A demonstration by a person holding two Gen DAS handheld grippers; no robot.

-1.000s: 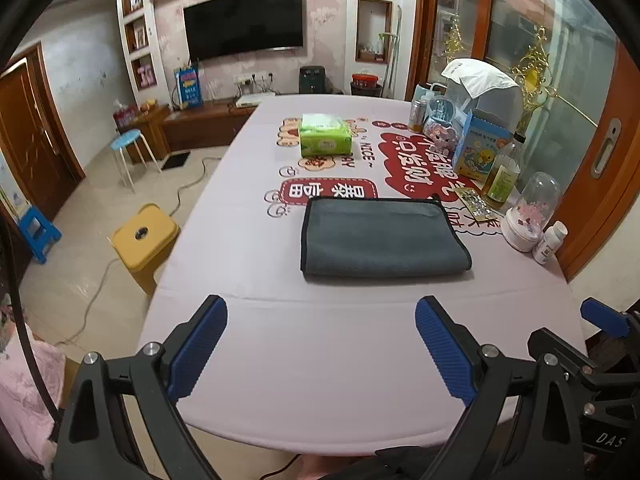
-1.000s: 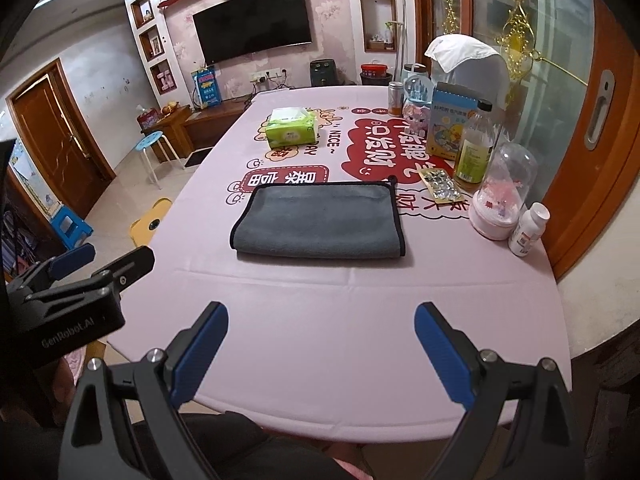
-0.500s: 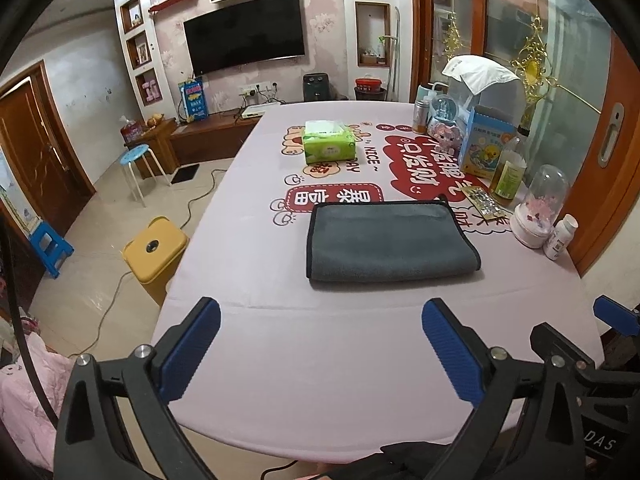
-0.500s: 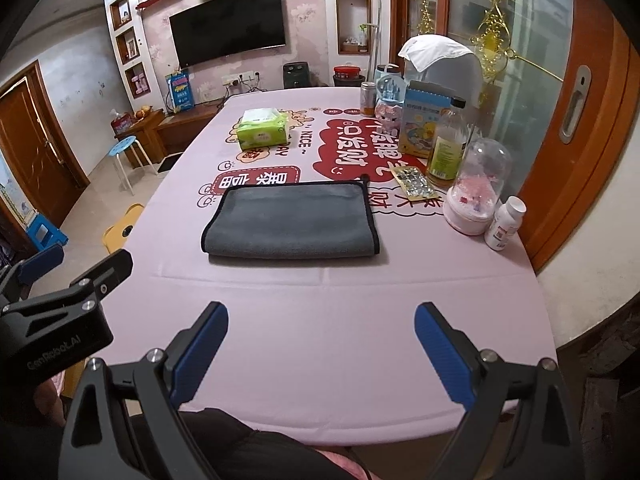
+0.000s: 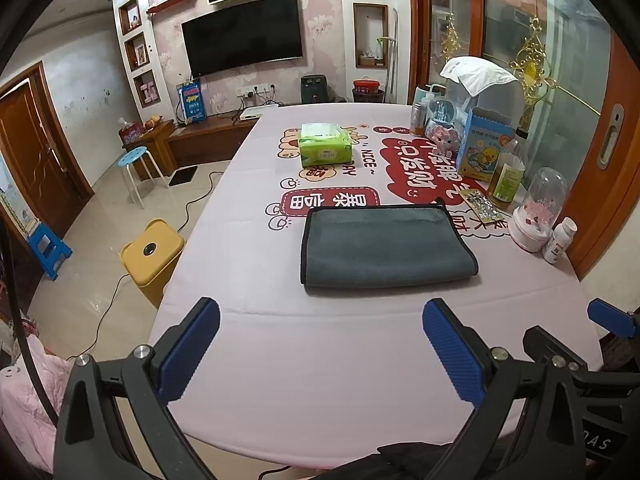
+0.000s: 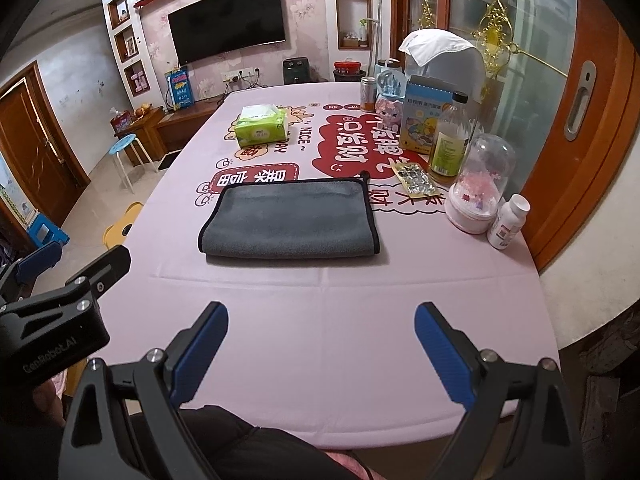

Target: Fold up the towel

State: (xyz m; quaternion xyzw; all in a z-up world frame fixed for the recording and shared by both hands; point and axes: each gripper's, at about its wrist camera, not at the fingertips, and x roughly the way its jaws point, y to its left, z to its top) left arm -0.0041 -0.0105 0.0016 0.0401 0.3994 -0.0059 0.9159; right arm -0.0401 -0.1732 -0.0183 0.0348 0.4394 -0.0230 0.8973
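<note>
A grey towel [image 5: 384, 244] with a dark border lies folded flat on the pink table [image 5: 320, 360]; it also shows in the right wrist view [image 6: 290, 220]. My left gripper [image 5: 320, 316] is open and empty, held over the table's near edge, well short of the towel. My right gripper [image 6: 322, 320] is open and empty too, over the near edge and apart from the towel. The left gripper's body [image 6: 52, 320] shows at the left of the right wrist view.
A green tissue pack [image 5: 325, 150] sits beyond the towel. Along the table's right side stand a bottle [image 6: 450, 140], a blue box [image 6: 424, 120], a glass dome [image 6: 478, 188], a white pill bottle [image 6: 508, 222] and a blister pack [image 6: 416, 180]. A yellow stool [image 5: 152, 250] stands left of the table.
Both grippers have drawn back and risen slightly from the table, so the towel looks a little farther away. The towel has not moved. Both stay open.
</note>
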